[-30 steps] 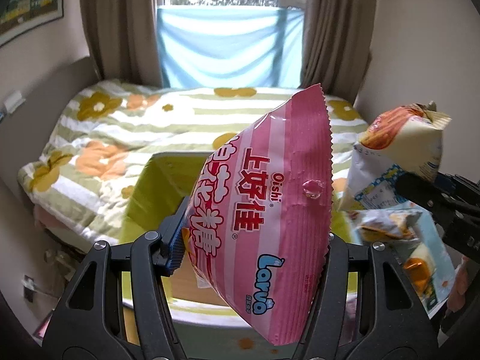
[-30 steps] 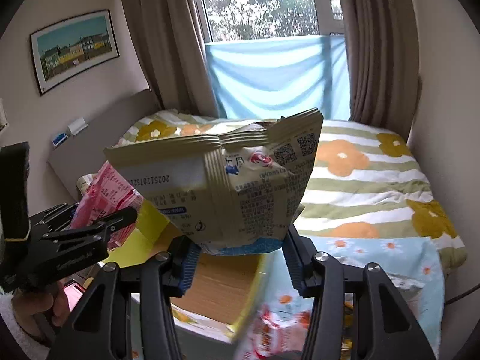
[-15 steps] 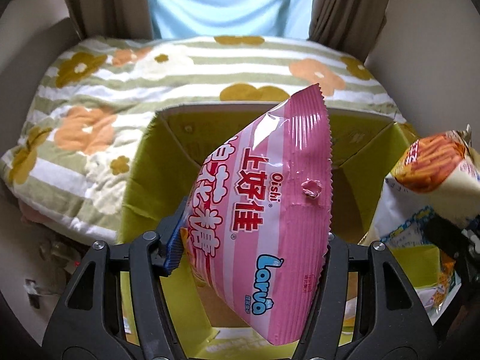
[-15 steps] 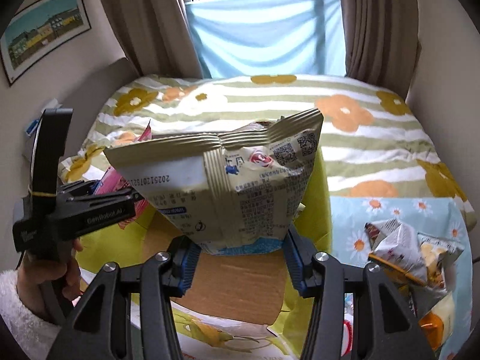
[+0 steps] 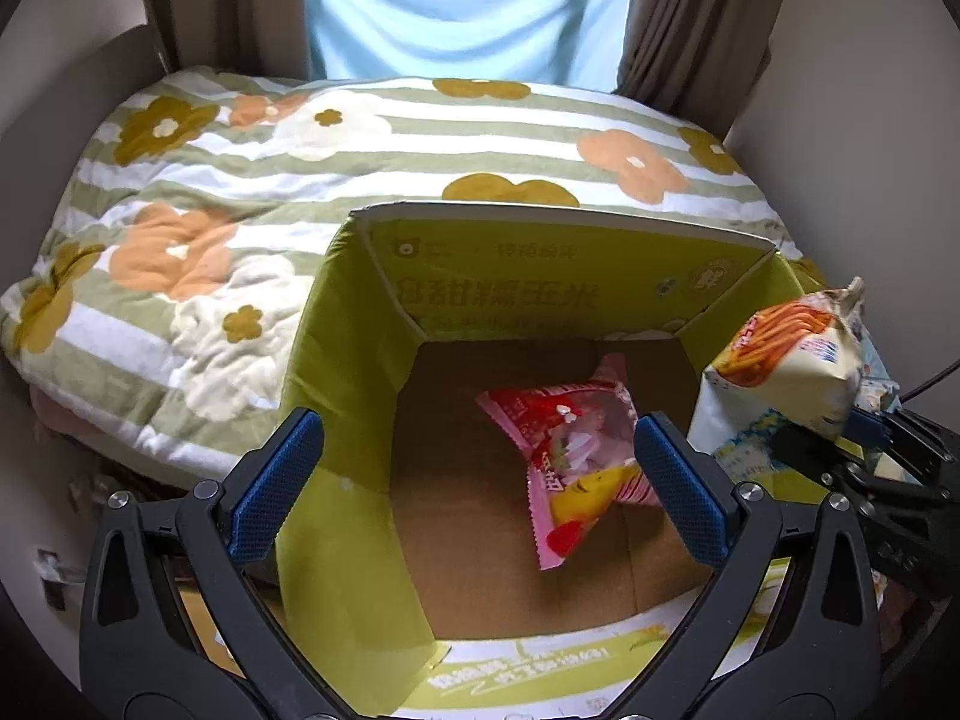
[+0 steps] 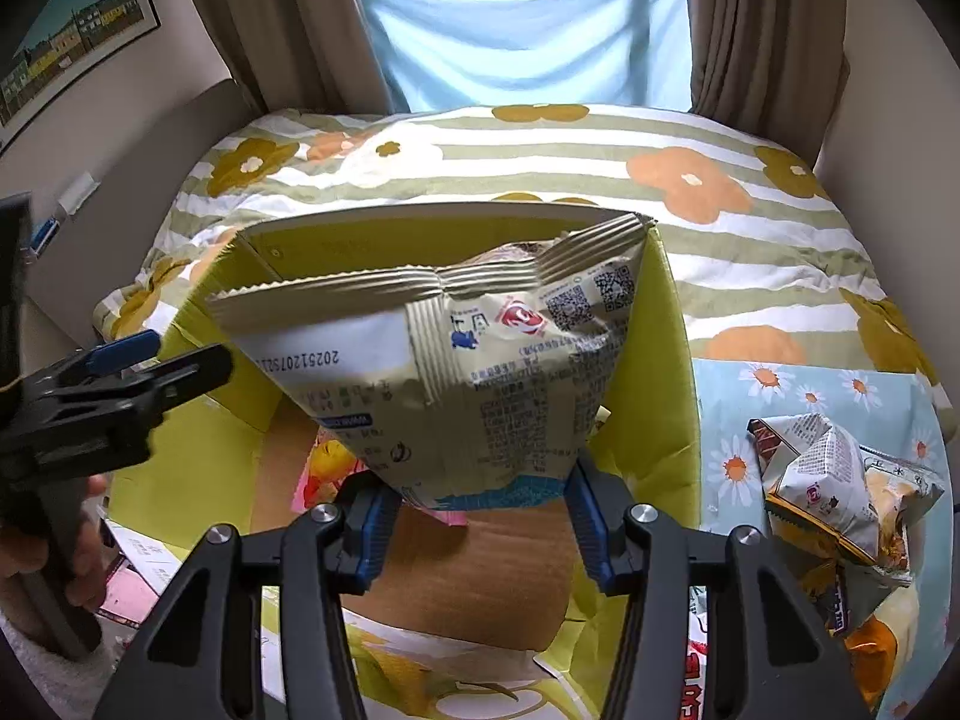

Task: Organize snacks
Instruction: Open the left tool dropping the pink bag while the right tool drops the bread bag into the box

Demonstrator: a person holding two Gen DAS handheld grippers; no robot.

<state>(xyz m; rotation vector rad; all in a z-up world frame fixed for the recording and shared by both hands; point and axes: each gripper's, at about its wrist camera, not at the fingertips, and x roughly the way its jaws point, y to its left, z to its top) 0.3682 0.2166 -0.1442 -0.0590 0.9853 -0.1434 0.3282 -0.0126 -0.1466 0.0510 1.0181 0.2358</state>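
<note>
Jaws of the left gripper [image 5: 474, 483] are opening wide in the left wrist view, with nothing pressed between the blue pads [image 5: 273, 480]. Below and ahead of them stands an open yellow-green cardboard box [image 5: 351, 324], its flaps up. The pink snack bag [image 5: 567, 462] lies tilted inside, over the brown bottom, apart from both pads and nearer the right-hand one. Beyond the right finger, a cream noodle-print snack bag [image 5: 792, 372] hangs above the box's right flap, pinched by the right gripper [image 5: 864, 438]. A flowered quilt [image 5: 180, 228] spreads behind the box.

In the right wrist view, the right gripper [image 6: 480, 516] is clamped on the cream bag [image 6: 456, 360] at its lower edge, directly over the box [image 6: 654, 396]. A corner of the pink bag [image 6: 327, 468] shows under it. The left gripper [image 6: 150, 360] sits off to the left, and loose snack packets [image 6: 840, 492] lie to the right, outside the box.
</note>
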